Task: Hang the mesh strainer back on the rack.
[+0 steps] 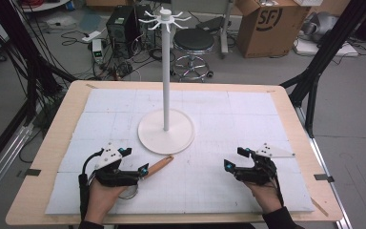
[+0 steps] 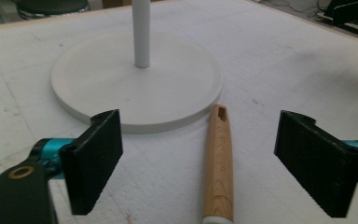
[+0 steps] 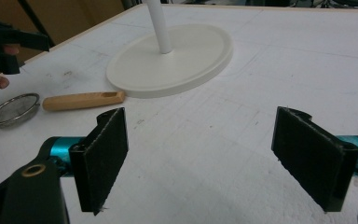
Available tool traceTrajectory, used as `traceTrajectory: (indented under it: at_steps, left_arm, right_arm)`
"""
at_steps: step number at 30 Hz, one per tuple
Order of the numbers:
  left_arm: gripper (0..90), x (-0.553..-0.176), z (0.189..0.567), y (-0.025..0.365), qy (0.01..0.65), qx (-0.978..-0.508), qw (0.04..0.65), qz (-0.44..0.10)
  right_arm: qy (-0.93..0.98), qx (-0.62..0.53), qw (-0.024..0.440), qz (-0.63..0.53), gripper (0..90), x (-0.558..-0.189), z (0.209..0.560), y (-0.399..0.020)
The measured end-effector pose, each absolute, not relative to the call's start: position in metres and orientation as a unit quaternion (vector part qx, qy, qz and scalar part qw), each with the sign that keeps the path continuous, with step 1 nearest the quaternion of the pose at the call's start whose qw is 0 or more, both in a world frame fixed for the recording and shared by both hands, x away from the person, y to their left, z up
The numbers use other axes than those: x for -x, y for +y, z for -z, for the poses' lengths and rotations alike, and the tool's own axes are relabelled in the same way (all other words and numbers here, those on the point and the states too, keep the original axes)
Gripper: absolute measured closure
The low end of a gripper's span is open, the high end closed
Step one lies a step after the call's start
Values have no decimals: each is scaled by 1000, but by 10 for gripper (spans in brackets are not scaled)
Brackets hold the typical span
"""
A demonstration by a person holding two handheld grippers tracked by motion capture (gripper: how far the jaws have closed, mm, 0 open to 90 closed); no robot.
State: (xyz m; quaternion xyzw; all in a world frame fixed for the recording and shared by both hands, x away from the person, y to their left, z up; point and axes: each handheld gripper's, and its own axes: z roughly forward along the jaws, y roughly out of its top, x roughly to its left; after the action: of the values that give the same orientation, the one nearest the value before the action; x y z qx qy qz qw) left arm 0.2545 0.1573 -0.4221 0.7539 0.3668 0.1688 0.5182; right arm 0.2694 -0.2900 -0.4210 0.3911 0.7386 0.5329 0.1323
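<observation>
A white stand (image 1: 166, 129) with a round base stood mid-frame on the tabletop (image 1: 57, 138). Beyond, on the floor, sat a black stool (image 1: 193, 43) and, upper right, a cardboard box (image 1: 271, 26).

The strainer (image 3: 14, 109) has a silver metal mesh bowl and a light brown wooden handle (image 2: 219, 163) with a white collar at its end. The hanger stand (image 1: 166, 131) is all white, pole and round base. The table mat (image 1: 248, 191) is white with a faint grid of lines, on a pale wooden table (image 1: 52, 143). The left gripper (image 1: 133, 164) and the right gripper (image 1: 233, 158) are black with turquoise parts.
</observation>
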Motion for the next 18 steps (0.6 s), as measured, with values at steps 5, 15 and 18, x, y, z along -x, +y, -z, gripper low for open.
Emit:
traceTrajectory:
  at_steps: [5,15,18]
  left_arm:
    - [217,-261,420,149,364,-774,498,-141]
    - [270,-268,424,134,351,-807,462,-108]
    - [277,-269,427,131,347,-822,440,-102]
  right_arm:
    - [735,-394,134,-535,164,-269,421,-291]
    - [736,-392,133,-535,163,-268,422,-290]
    - [738,-392,132,-533,163,-269,423,-289]
